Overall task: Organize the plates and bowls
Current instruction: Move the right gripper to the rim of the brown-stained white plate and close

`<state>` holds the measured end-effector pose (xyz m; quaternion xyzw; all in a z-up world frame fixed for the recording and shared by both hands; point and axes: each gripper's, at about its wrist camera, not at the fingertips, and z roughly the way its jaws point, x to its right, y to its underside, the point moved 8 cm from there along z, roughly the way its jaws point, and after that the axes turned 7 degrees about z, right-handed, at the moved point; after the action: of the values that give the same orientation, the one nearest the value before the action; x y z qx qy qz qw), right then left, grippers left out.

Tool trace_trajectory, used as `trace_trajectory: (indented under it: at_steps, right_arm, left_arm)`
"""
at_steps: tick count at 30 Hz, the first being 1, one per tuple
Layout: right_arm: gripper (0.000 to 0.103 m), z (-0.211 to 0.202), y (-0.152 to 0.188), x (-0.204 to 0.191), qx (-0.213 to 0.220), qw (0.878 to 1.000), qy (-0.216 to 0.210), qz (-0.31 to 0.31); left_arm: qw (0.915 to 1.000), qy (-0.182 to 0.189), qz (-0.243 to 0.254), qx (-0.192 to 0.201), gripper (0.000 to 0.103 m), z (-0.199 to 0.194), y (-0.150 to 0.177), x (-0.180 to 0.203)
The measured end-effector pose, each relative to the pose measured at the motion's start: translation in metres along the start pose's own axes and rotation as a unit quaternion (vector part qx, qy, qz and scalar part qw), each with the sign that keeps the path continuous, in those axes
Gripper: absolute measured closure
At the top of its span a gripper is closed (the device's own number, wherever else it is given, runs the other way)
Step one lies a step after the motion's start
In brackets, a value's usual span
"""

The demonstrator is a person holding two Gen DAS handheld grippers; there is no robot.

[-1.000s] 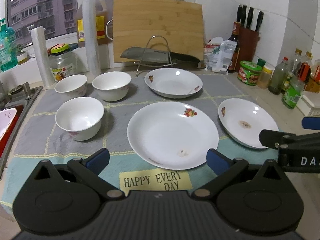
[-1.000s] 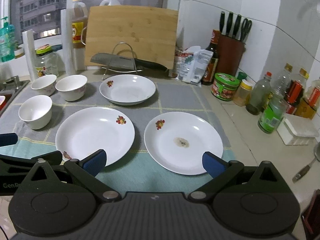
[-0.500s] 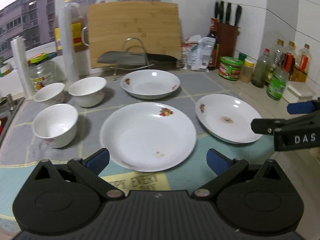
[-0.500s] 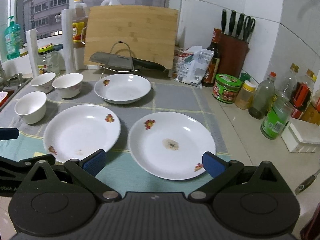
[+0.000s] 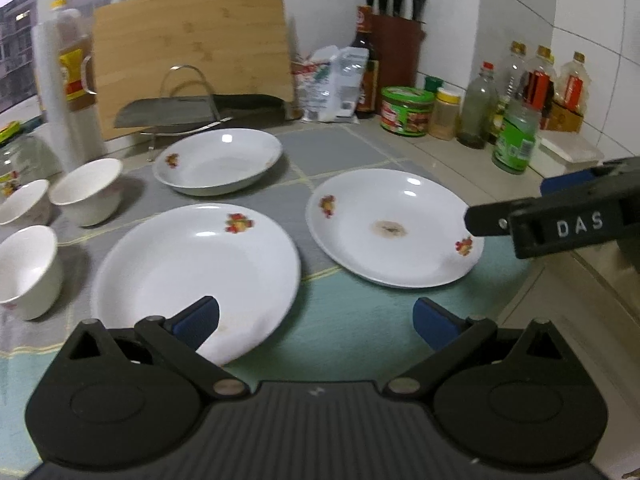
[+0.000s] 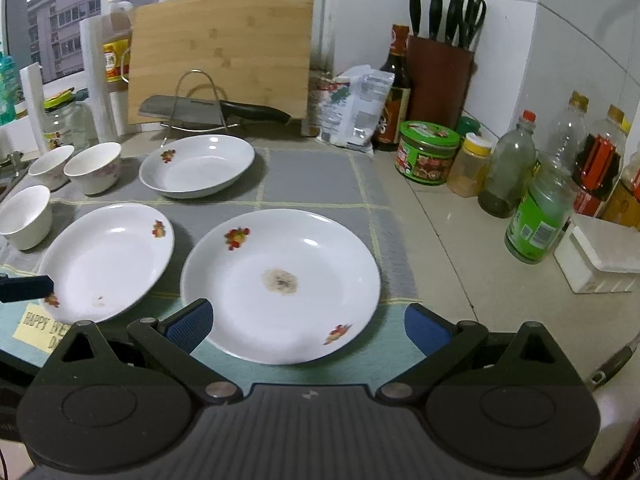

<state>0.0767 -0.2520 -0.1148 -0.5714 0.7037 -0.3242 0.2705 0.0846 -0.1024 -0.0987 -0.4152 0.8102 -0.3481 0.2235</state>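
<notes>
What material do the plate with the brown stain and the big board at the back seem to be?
Stained plate: probably glazed ceramic or porcelain; white, glossy, with bright light spots and printed flowers. Board: likely bamboo; matte tan strips with darker node marks.

Bare mat [image 6: 316,176] behind right plate [image 6: 280,280], passable. Narrow gap between right plate and left plate [image 6: 104,260]. Bowls [image 6: 92,166] crowding far left; bottles [image 6: 532,220] lining right counter edge.
</notes>
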Motion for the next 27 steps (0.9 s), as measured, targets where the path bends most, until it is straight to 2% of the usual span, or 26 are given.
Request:
trace_trajectory:
  at_steps: [13,23,27]
  right_arm:
    - [0.0,0.033,-0.007,0.032,-0.019,1.0,-0.021,0.006]
    - [0.0,0.069,-0.007,0.046,-0.052,0.997,-0.054,0.002]
    - [0.0,0.087,-0.01,0.044,-0.066,0.995,-0.079,-0.004]
  left_arm:
    - [0.9986,0.033,0.028,-0.03,0.001,0.054,0.001,0.05]
    - [0.998,0.021,0.014,-0.057,0.001,0.088,0.003,0.059]
    - [0.9985,0.006,0.015,-0.052,0.0,0.093,0.0,0.061]
